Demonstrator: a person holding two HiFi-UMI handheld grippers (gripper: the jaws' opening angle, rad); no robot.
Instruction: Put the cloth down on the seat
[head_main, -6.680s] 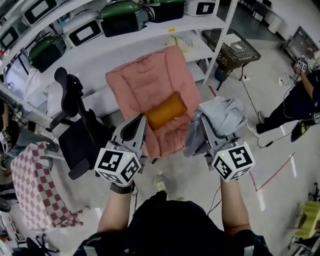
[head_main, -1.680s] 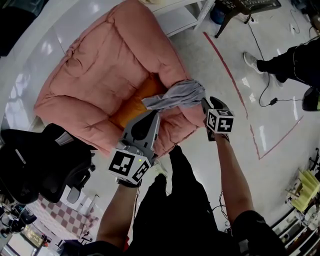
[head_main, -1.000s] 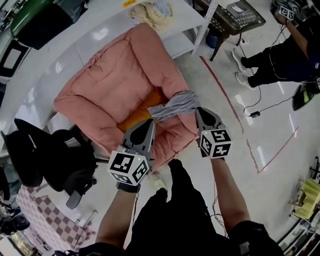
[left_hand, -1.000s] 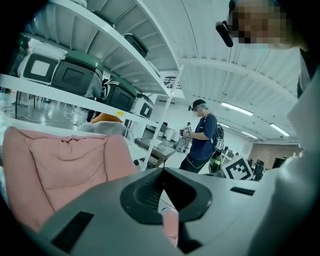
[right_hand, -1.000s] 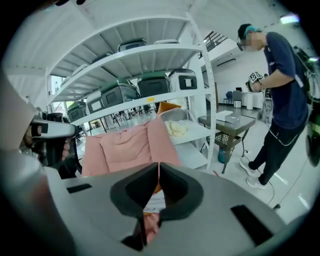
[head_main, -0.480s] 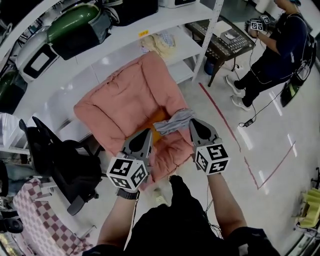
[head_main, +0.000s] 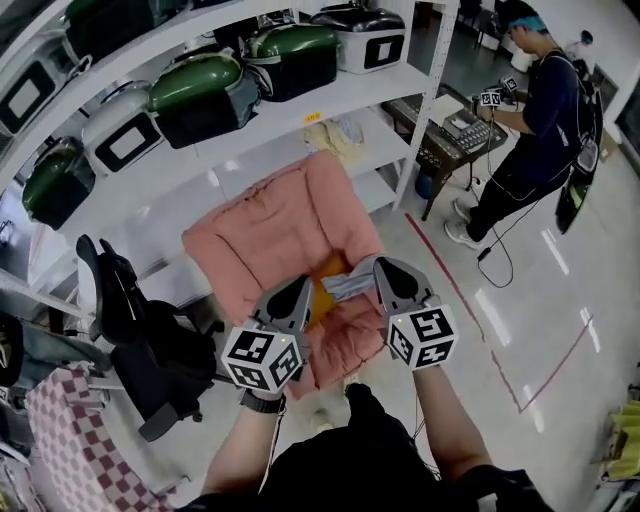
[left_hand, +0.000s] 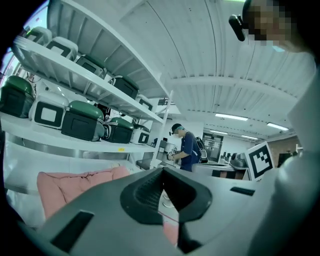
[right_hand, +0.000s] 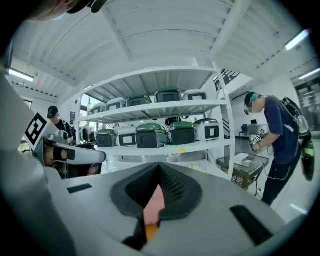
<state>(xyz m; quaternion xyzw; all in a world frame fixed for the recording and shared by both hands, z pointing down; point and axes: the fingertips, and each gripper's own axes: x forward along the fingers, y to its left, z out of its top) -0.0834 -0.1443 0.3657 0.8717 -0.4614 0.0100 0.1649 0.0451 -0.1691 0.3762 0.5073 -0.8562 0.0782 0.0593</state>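
Note:
The grey cloth (head_main: 347, 287) lies crumpled on the seat of the pink armchair (head_main: 270, 235), over the orange cushion (head_main: 325, 293). No gripper holds it. My right gripper (head_main: 381, 266) hovers just right of the cloth, jaws shut with nothing in them; in the right gripper view (right_hand: 159, 169) only pink and orange show through the slit. My left gripper (head_main: 298, 289) hangs over the seat's front left, also shut and empty, and in its own view (left_hand: 163, 173) the jaws meet in front of the armchair (left_hand: 75, 182).
White shelves (head_main: 300, 100) with green and white cookers (head_main: 195, 95) stand behind the armchair. A black office chair (head_main: 140, 335) is at the left, a checkered cloth (head_main: 55, 430) beyond it. A person (head_main: 530, 130) stands at a black cart (head_main: 455, 135) to the right.
The cloth, carried earlier in the right gripper, now lies on the seat. Both grippers have drawn back from the armchair and the view has pulled up and away.

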